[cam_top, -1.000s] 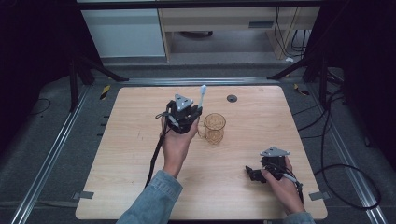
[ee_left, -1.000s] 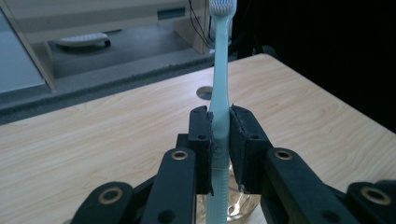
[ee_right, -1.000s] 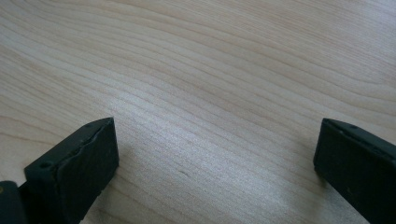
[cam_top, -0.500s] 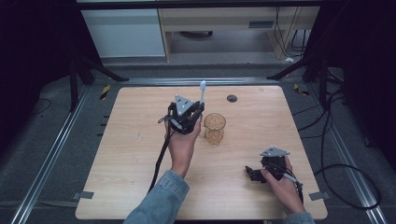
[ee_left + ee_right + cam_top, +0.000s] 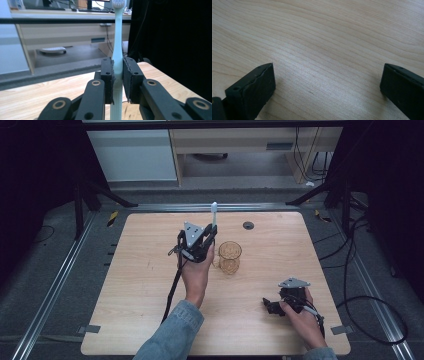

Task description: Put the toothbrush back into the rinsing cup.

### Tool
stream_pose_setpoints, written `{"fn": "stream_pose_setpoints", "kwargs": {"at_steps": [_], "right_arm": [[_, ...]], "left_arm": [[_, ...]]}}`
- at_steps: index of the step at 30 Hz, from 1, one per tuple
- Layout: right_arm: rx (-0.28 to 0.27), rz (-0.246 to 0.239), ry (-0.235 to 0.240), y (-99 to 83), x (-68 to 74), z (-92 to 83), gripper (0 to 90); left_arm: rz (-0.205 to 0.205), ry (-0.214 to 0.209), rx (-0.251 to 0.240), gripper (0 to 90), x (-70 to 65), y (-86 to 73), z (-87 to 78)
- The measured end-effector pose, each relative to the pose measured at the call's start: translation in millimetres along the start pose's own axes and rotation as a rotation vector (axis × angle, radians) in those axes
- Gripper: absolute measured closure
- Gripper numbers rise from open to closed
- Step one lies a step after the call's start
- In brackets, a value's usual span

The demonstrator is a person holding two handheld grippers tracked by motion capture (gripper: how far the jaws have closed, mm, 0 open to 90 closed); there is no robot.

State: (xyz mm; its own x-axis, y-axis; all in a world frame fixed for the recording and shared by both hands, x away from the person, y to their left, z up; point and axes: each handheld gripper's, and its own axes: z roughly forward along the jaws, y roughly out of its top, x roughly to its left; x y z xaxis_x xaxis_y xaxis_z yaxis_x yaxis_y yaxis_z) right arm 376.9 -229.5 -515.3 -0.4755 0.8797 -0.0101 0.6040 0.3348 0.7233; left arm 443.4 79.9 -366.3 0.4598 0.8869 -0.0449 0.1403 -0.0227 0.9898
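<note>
My left gripper [image 5: 212, 233] is raised above the middle of the wooden table [image 5: 135, 275], shut on the handle of a pale toothbrush [image 5: 214, 214] that stands upright, bristle head on top. In the left gripper view the pads [image 5: 108, 75] squeeze the toothbrush [image 5: 117, 42] on both sides, so the left gripper [image 5: 117, 76] is shut on it. A clear patterned glass cup [image 5: 230, 257] stands just right of that hand. My right gripper [image 5: 269, 305] rests low on the table at the front right. In its own view the right gripper [image 5: 327, 82] is open, with bare wood [image 5: 324, 37] between its jaws.
A small dark round piece [image 5: 248, 225] lies near the table's far edge. Beyond the table stands low white and wooden furniture [image 5: 140, 155]. Cables [image 5: 370, 320] trail on the floor at the right, and metal rails [image 5: 55, 285] run along the table's sides.
The left gripper with the toothbrush has shifted only slightly beside the cup. The right hand has stayed where it was.
</note>
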Motion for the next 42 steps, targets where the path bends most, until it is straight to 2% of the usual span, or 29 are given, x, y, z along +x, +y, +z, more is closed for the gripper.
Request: {"fn": "stream_pose_setpoints", "kwargs": {"at_steps": [7,12,20,25,31,35,39,42], "right_arm": [[0.000,0.000,0.000,0.0,0.2,0.0,0.4],[-0.001,-0.002,0.002,-0.1,0.1,0.1,0.4],[0.001,-0.001,0.005,0.0,0.4,-0.1,0.4],[-0.001,-0.002,0.006,-0.1,0.4,0.0,0.4],[-0.001,-0.003,0.005,-0.1,0.4,0.1,0.4],[0.000,-0.004,0.006,0.0,0.4,-0.1,0.4],[-0.001,-0.004,0.007,-0.1,0.4,0.1,0.4],[-0.001,-0.004,0.007,-0.1,0.5,0.1,0.3]], "left_arm": [[0.008,0.003,-0.037,78.6,-2.0,-4.0,1.4],[0.003,-0.011,-0.073,78.6,-0.6,-5.7,0.4],[0.009,-0.005,-0.078,78.6,0.5,-9.5,2.6],[-0.016,-0.010,-0.105,78.6,5.7,-8.8,1.6],[-0.012,0.001,-0.129,78.6,8.0,-9.3,-0.1],[-0.048,-0.005,-0.127,78.6,11.0,-14.1,0.1],[-0.028,-0.002,-0.137,78.6,10.5,-15.1,0.0],[-0.028,-0.001,-0.141,78.6,11.8,-16.8,0.6]]}}
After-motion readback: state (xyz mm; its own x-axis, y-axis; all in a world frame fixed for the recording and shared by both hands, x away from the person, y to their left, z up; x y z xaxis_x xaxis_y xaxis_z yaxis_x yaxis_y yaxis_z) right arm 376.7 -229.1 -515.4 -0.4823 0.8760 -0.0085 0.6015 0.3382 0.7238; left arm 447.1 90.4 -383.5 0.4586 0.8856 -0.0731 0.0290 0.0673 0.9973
